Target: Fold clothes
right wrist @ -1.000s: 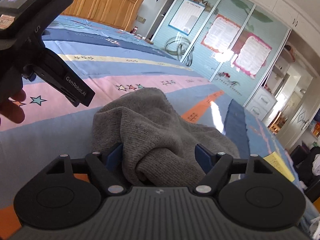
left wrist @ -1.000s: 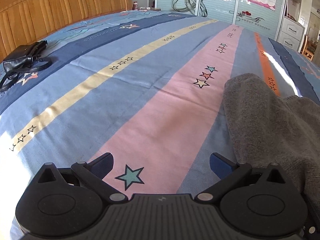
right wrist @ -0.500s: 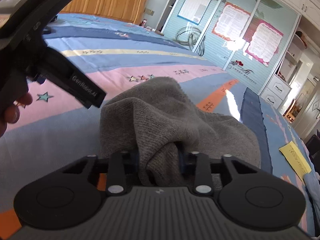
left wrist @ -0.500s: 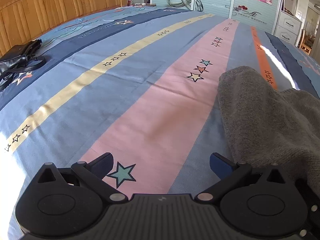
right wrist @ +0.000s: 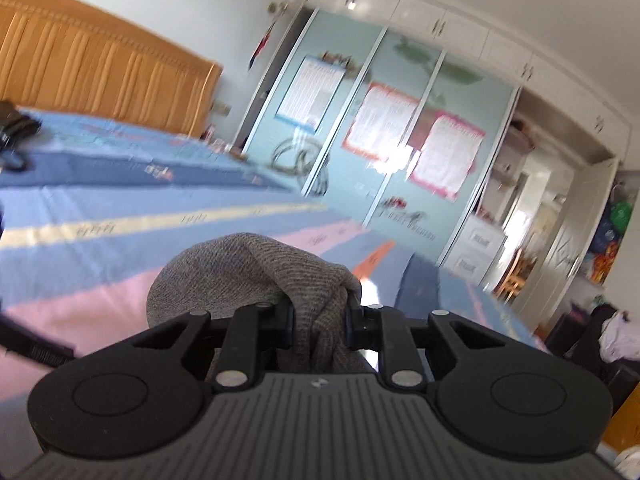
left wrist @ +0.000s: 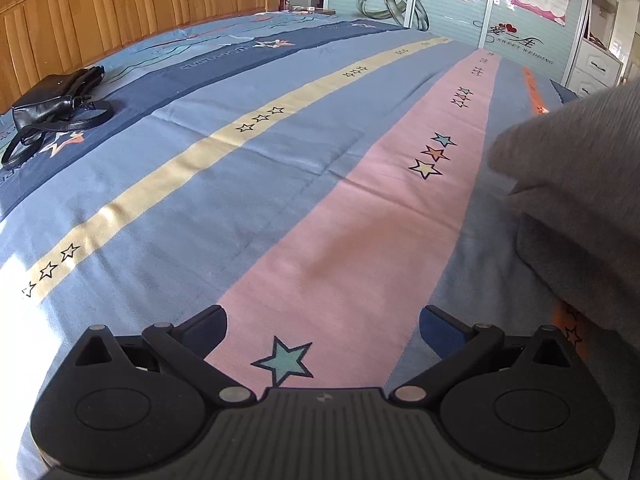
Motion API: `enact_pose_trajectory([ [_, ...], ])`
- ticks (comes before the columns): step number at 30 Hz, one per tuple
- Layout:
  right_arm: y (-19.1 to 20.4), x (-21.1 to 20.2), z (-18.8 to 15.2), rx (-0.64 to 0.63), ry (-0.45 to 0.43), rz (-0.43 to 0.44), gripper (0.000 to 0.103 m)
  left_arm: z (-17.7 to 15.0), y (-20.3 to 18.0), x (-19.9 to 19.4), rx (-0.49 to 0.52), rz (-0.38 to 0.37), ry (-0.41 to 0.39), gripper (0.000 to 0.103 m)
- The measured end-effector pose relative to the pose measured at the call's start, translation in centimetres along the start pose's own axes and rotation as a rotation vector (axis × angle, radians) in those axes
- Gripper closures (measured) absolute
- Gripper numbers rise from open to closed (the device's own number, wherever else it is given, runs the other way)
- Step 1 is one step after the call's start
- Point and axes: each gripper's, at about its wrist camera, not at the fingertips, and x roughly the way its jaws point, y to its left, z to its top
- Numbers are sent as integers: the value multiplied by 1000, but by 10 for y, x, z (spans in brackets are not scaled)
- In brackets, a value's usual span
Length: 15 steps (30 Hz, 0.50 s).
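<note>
Grey knit of the sweater (right wrist: 256, 276) is pinched between the closing jaws of the right gripper (right wrist: 318, 326), a bunched fold being gathered there so the garment can, it seems, be raised and spread. Most of it is draped toward twelve o'clock over the striped bedspread (right wrist: 100, 200). The left gripper (left wrist: 322, 332) is held spread wide with nothing between its fingers, low above the pink stripe, presumably kept ready for a second hold. From it, the sweater is seen at three o'clock, and a black handbag (left wrist: 56, 100) at ten o'clock near the headboard (left wrist: 120, 12).
</note>
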Motion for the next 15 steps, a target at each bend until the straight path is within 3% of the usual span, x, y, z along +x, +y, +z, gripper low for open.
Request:
enact_pose_trajectory([
  [4, -29, -19, 41, 70, -159, -55, 80, 1, 6, -7, -13, 20, -54, 1],
  [6, -45, -26, 58, 135, -219, -36, 80, 1, 7, -10, -13, 28, -71, 1],
  [10, -56, -10, 82, 190, -116, 77, 80, 0, 4, -16, 24, 40, -114, 1],
  [13, -47, -26, 81, 190, -214, 71, 80, 1, 4, -24, 30, 2, -160, 1],
  [15, -33, -16, 80, 162, -127, 146, 80, 2, 8, -33, 24, 10, -209, 1],
])
